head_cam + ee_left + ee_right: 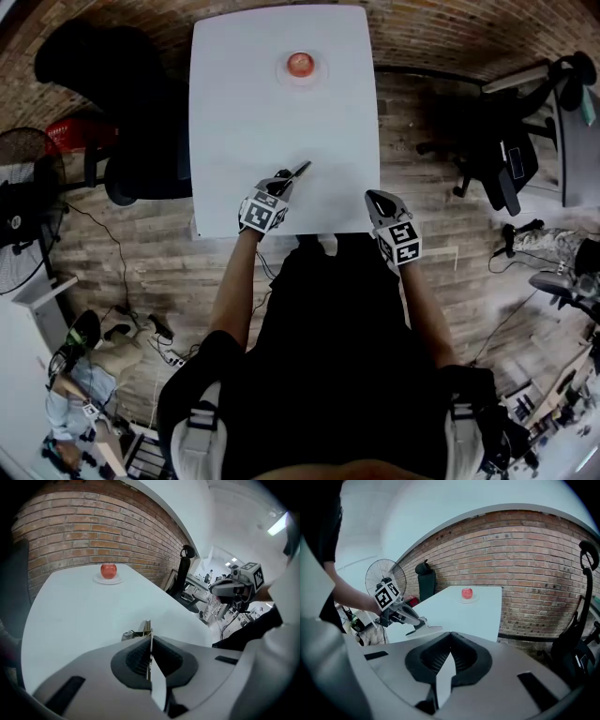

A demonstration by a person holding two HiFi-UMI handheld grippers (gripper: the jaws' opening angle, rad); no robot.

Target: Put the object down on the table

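- My left gripper [149,638] is clenched on a thin metal object [148,628], which sits edge-on between the pads and projects ahead of the jaw tips
- Handling, as I judge it: stiff, light, hard and smooth. The narrow section gives the pads little to bite on, so it may pivot or slip. I would keep the hold on its flat faces at the near end, lower it until the far end rests, then release
- Just below and ahead of the tool lies the white table [79,616]. The object's far end sits low over it; I cannot tell whether it touches
- To the right of this tool, apart from it, my right gripper [450,638] has its jaws closed together on nothing
- Far ahead, a red apple [108,570] sits on a small plate [116,580], well apart from the set-down area
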